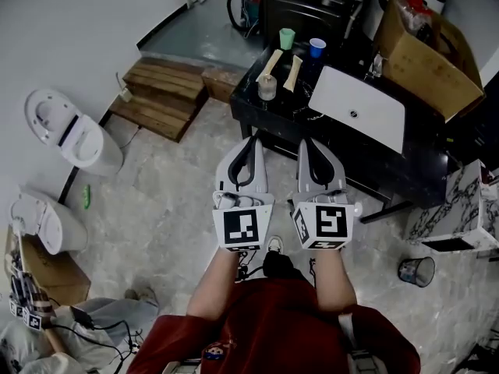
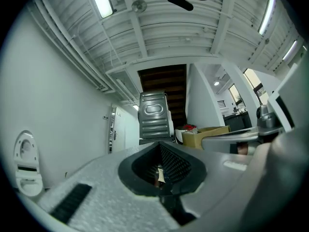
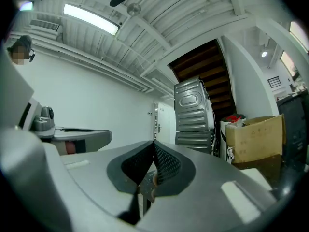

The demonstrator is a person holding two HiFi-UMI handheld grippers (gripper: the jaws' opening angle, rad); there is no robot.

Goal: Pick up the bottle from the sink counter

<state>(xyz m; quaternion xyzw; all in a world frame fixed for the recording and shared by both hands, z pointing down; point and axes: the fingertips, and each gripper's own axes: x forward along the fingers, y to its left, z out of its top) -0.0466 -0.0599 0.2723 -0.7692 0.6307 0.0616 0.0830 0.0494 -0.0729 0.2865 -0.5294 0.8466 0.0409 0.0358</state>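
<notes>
A small clear bottle [image 1: 267,88] stands on the black sink counter [image 1: 296,104], left of the white basin [image 1: 359,107]. Beside it lie two tan stick-like items [image 1: 292,72]; a green cup [image 1: 287,38] and a blue cup [image 1: 316,47] stand behind. My left gripper [image 1: 251,142] and right gripper [image 1: 312,145] are held side by side over the floor, short of the counter's front edge and pointing at it. Both are shut with nothing in them. In the gripper views the left gripper [image 2: 161,178] and right gripper [image 3: 152,178] show their jaws pressed together; the bottle is not in those views.
Two white toilets [image 1: 70,135] stand on the floor at left, with wooden steps [image 1: 160,92] beyond. An open cardboard box [image 1: 425,57] sits right of the sink and a small bin [image 1: 415,271] on the floor at right. A grey washing machine [image 2: 154,117] stands behind the counter.
</notes>
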